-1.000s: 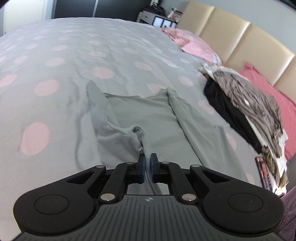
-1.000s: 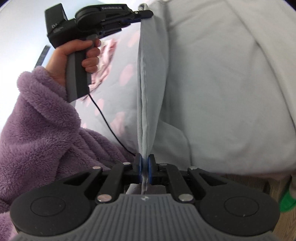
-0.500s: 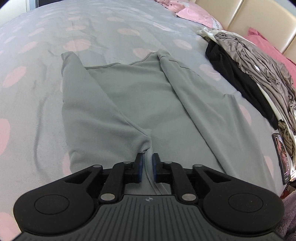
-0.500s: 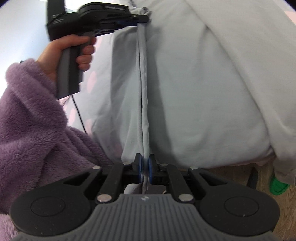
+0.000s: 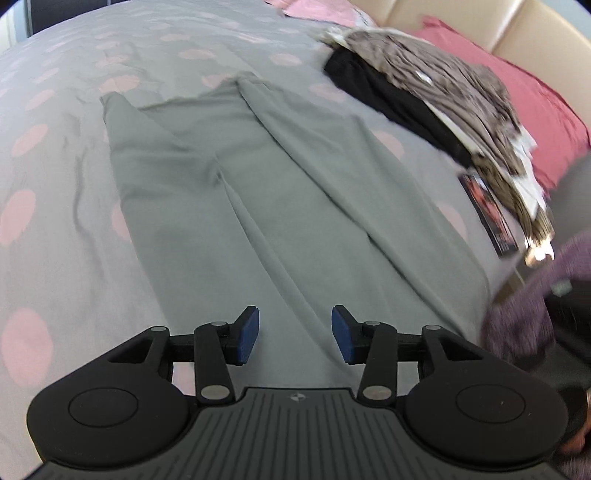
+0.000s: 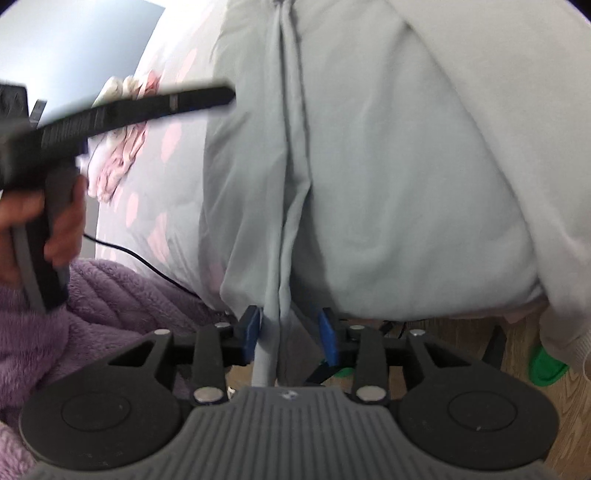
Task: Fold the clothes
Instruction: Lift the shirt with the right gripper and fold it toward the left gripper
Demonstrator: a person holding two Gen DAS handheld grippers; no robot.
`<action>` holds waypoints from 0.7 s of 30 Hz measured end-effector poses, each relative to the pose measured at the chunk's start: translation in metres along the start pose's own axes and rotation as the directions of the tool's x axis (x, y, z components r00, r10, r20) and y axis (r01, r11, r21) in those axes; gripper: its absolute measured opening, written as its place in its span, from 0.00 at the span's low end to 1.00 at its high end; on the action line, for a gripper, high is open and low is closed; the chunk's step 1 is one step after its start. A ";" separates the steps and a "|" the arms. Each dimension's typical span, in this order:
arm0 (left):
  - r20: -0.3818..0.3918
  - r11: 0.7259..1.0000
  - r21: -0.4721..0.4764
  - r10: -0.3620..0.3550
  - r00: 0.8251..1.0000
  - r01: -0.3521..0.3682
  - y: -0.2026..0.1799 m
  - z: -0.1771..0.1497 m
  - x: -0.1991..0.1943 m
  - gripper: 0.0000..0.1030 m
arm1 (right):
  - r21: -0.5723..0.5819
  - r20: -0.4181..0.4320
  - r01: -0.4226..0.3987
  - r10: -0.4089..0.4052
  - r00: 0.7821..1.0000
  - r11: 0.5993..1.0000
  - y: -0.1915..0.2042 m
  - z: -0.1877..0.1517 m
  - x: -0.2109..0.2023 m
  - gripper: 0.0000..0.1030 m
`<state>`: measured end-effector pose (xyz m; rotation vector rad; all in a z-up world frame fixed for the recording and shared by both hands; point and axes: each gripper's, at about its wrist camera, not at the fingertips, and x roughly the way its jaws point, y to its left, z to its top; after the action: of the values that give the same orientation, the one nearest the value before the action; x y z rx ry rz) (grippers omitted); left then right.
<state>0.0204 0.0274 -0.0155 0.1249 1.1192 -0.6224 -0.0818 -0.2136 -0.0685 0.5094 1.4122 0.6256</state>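
Left wrist view: the left tongs (image 5: 294,334) are spread wide, released, with nothing between the blue pads (image 5: 247,336). They hover just above the near part of the grey-green soft fabric garment (image 5: 266,192), which lies spread lengthwise on the grey bedspread with pink dots (image 5: 55,166). Both long sides of the garment are folded in toward the middle, and long creases run along it. To the right of the garment sits a heap of brown, black and white crumpled clothes (image 5: 443,96), with a red pillow (image 5: 535,103) behind it against the beige padded headboard (image 5: 480,26). A dark flat printed item (image 5: 487,210) lies at the bed edge below the heap; what it is cannot be told. A blurred purple fluffy sleeve (image 5: 524,314) shows at the right edge.

Right wrist view: the right tongs (image 6: 290,334) are parted, released. A strip of the garment (image 6: 369,184) hangs loosely in the gap near the left blue pad (image 6: 251,330), not pinched. The rest of the garment drapes over the bed edge ahead. The left tongs (image 6: 199,96) appear blurred at upper left, gripped by the person's left hand (image 6: 44,221); their opening cannot be told from here. A black thin cable (image 6: 140,258) trails over the purple sleeve (image 6: 110,295). Pink crumpled cloth (image 6: 118,147) lies on the bedspread (image 6: 173,140) behind. Wooden floor (image 6: 517,350) and a green object (image 6: 545,369) show at lower right.
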 end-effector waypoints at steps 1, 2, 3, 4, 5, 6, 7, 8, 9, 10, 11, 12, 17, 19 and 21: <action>-0.010 1.000 0.019 0.000 1.000 0.000 -0.005 -0.009 -0.002 0.40 | -0.022 -0.006 0.004 -0.004 1.000 1.000 0.003 -0.001 0.002 0.43; -0.021 0.999 0.043 -0.005 1.000 0.006 -0.009 -0.018 -0.005 0.40 | -0.049 -0.011 0.012 -0.012 1.000 0.999 0.006 -0.001 0.007 0.44; -0.034 0.997 0.070 -0.011 0.999 0.014 -0.013 -0.027 -0.009 0.40 | -0.079 -0.015 0.024 -0.025 1.000 0.997 0.010 0.000 0.012 0.44; -0.046 0.995 0.096 -0.015 0.999 0.019 -0.017 -0.034 -0.012 0.40 | -0.105 -0.016 0.037 -0.038 0.999 0.994 0.012 0.000 0.015 0.44; -0.056 0.992 0.122 -0.013 0.998 0.020 -0.021 -0.041 -0.016 0.40 | -0.126 -0.017 0.048 -0.051 0.999 0.991 0.014 0.002 0.021 0.43; -0.066 0.989 0.144 -0.012 0.998 0.021 -0.023 -0.048 -0.019 0.40 | -0.140 -0.017 0.058 -0.061 0.998 0.989 0.016 0.004 0.026 0.43; -0.076 0.987 0.160 -0.011 0.997 0.023 -0.025 -0.053 -0.021 0.40 | -0.148 -0.018 0.067 -0.070 0.997 0.987 0.017 0.004 0.028 0.42; -0.089 0.984 0.174 -0.011 0.996 0.027 -0.027 -0.058 -0.022 0.40 | -0.153 -0.019 0.073 -0.077 0.997 0.985 0.018 0.005 0.029 0.38; -0.109 0.982 0.186 -0.013 0.994 0.034 -0.029 -0.062 -0.022 0.40 | -0.156 -0.018 0.074 -0.078 0.997 0.985 0.019 0.005 0.029 0.30; -0.128 0.980 0.197 -0.016 0.992 0.041 -0.031 -0.066 -0.022 0.40 | -0.158 -0.017 0.071 -0.075 0.997 0.985 0.020 0.005 0.029 0.26; -0.150 0.978 0.205 -0.014 0.989 0.045 -0.033 -0.070 -0.020 0.40 | -0.158 -0.013 0.075 -0.078 0.997 0.985 0.023 0.005 0.032 0.24; -0.177 0.977 0.210 -0.008 0.984 0.046 -0.034 -0.075 -0.018 0.40 | -0.159 -0.010 0.085 -0.088 0.996 0.984 0.025 0.006 0.034 0.22; -0.260 0.982 0.181 -0.010 0.966 0.059 -0.032 -0.093 -0.004 0.40 | -0.167 -0.009 0.130 -0.133 0.991 0.977 0.039 0.008 0.031 0.21; -0.278 0.983 0.168 -0.018 0.960 0.067 -0.030 -0.099 0.004 0.40 | -0.177 -0.014 0.137 -0.141 0.990 0.975 0.041 0.011 0.032 0.21; -0.297 0.985 0.155 -0.025 0.955 0.074 -0.028 -0.104 0.011 0.40 | -0.184 -0.022 0.146 -0.152 0.988 0.972 0.044 0.012 0.037 0.22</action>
<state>-0.0743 0.0413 -0.0662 0.3414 1.3603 -0.7587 -0.0719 -0.1559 -0.0656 0.2460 1.3970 0.6374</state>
